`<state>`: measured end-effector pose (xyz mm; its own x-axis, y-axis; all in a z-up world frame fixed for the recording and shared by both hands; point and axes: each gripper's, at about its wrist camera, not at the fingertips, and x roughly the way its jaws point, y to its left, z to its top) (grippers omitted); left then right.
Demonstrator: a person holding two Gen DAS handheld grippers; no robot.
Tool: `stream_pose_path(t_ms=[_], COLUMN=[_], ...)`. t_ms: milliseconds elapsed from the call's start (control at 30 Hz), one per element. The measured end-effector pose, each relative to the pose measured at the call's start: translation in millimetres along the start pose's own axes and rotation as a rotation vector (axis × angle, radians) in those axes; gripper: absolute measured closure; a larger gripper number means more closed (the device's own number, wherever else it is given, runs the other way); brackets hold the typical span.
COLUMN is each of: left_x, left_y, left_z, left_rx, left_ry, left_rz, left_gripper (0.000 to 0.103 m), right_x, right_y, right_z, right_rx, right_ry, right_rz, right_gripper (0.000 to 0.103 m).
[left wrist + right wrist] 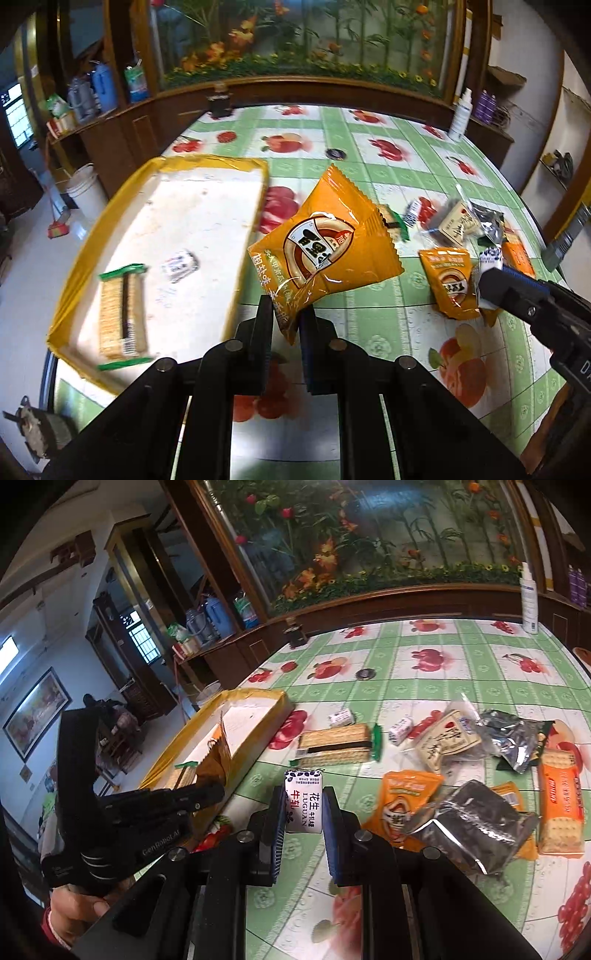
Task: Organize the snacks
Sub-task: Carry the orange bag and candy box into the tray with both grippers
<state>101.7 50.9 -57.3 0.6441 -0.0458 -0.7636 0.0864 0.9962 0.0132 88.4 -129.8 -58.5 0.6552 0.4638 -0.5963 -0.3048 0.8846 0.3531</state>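
Pinching a corner of the orange packet (325, 243), the left gripper (286, 325) has its jaws nearly together and holds the packet clear of the table (388, 325), just beside the yellow-edged tray (70, 288). The right gripper (304, 812) is clamped on a white candy (303, 800), near the snack pile (480, 775).
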Motion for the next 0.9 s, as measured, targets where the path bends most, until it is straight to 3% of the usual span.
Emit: stream_pose_path(t_ms=[233,900], left_x=[-9.7,0.6], left_y=[26.7,106.7], left_z=[-3.1,-8.6], left_rx=[-0.051,-0.194], left_ry=[-0.029,-0.004], left_rz=[0.052,0.144], left_gripper=[0.092,0.092], right_x=[12.6,93.1], right_y=[25.1,104.3], right_z=[-1.8,10.9], right_rx=[-0.039,-0.184], right_ry=[0.026,0.133], right_rz=[0.030,0.158], right_gripper=[0.084,0.084])
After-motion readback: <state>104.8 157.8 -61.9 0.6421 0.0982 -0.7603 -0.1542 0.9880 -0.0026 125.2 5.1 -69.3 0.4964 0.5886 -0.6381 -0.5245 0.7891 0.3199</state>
